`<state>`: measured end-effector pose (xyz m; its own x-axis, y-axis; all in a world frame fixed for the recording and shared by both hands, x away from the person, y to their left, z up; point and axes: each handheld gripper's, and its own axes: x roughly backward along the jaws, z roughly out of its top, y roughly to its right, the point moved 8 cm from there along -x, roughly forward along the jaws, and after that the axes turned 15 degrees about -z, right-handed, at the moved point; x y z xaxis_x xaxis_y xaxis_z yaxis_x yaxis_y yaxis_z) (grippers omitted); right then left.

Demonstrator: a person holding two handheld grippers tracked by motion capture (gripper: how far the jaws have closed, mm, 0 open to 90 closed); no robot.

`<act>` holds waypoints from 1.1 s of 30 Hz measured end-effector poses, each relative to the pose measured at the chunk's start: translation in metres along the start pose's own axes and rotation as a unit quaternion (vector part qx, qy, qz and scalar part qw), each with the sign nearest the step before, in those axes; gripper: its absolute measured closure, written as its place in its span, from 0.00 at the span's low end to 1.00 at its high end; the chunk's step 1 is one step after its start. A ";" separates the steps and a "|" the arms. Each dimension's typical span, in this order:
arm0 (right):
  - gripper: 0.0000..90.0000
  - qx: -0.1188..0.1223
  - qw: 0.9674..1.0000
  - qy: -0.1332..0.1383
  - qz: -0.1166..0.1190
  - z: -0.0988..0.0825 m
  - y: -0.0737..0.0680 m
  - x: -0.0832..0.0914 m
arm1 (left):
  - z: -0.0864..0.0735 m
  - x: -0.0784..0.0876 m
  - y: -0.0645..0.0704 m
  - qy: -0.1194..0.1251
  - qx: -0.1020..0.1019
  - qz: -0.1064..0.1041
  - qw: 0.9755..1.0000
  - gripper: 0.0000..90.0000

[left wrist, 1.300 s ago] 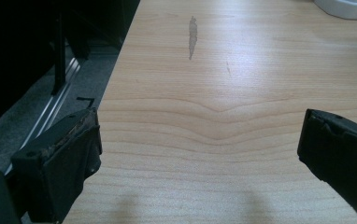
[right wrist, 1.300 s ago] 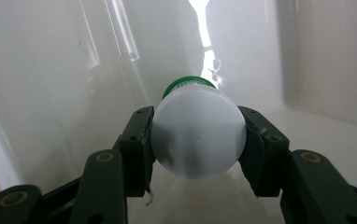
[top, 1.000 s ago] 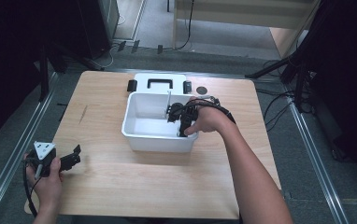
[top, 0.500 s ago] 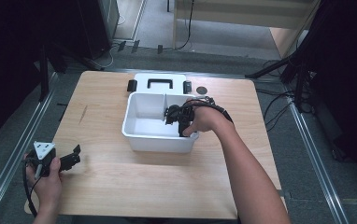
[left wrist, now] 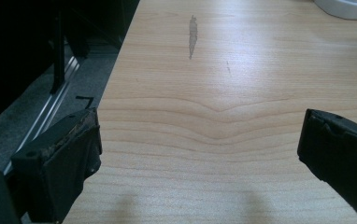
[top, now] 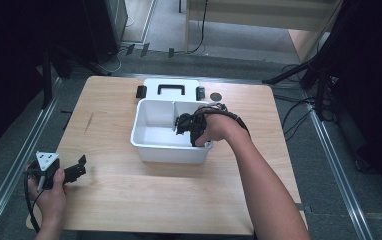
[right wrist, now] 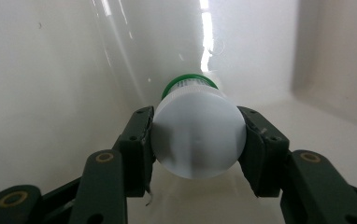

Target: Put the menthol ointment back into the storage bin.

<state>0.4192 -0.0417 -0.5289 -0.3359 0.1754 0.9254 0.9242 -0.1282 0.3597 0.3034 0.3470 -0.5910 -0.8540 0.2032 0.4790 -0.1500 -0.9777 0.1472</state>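
Bottle [right wrist: 199, 135] clamped base-first in right gripper [right wrist: 197, 149], inside right compartment of white bin [top: 144, 150].

Left gripper [left wrist: 200, 158] idle near table's [left wrist: 223, 93] front-left corner, jaws spread wide, nothing between. Farther off, small white plastic bottle with green cap ring: likely light, stiff, smooth and a bit slippery; round body best pinched across its middle, as now. Right gripper view gives pads on bottle and glossy bin walls; high view gives bin's divider, lid [top: 171, 89] behind.

Overhead view; two close claw views
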 end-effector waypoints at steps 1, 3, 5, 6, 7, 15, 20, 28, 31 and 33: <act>0.57 0.003 1.000 -0.002 -0.002 0.000 0.000 0.000 | 0.000 0.000 0.000 0.000 0.000 0.000 1.000 0.01; 0.57 0.005 1.000 -0.001 -0.005 0.000 0.000 -0.001 | 0.000 0.000 0.000 0.000 0.000 0.000 1.000 0.01; 0.56 0.006 1.000 -0.002 -0.008 -0.001 0.000 -0.001 | 0.000 0.000 0.000 -0.001 0.000 -0.001 1.000 0.00; 0.56 0.007 1.000 -0.002 -0.010 -0.001 0.000 -0.001 | 0.000 0.000 0.000 -0.001 0.000 -0.001 1.000 0.00; 0.56 0.007 1.000 -0.002 -0.010 -0.001 0.000 -0.001 | 0.000 0.000 0.000 -0.001 0.001 0.000 1.000 0.01; 0.56 0.011 1.000 0.000 -0.013 0.000 0.000 -0.001 | 0.000 0.000 0.000 -0.001 0.001 0.000 1.000 0.01; 0.55 0.011 1.000 0.001 -0.018 0.000 0.000 -0.001 | 0.000 0.000 0.000 -0.001 0.001 0.000 1.000 0.00; 0.60 0.013 1.000 0.004 -0.020 0.000 0.001 -0.001 | 0.000 0.000 0.000 -0.001 0.001 0.000 1.000 0.01; 0.58 0.013 1.000 0.004 -0.016 0.000 0.001 -0.001 | 0.000 0.000 0.000 -0.001 0.002 0.000 1.000 0.01; 0.55 0.011 1.000 0.006 -0.015 0.000 0.000 -0.001 | 0.000 0.000 0.000 -0.001 0.002 -0.001 1.000 0.01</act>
<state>0.4197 -0.0420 -0.5293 -0.3646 0.1671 0.9160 0.9176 -0.1026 0.3840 0.3031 0.3473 -0.5910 -0.8528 0.2046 0.4805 -0.1491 -0.9772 0.1515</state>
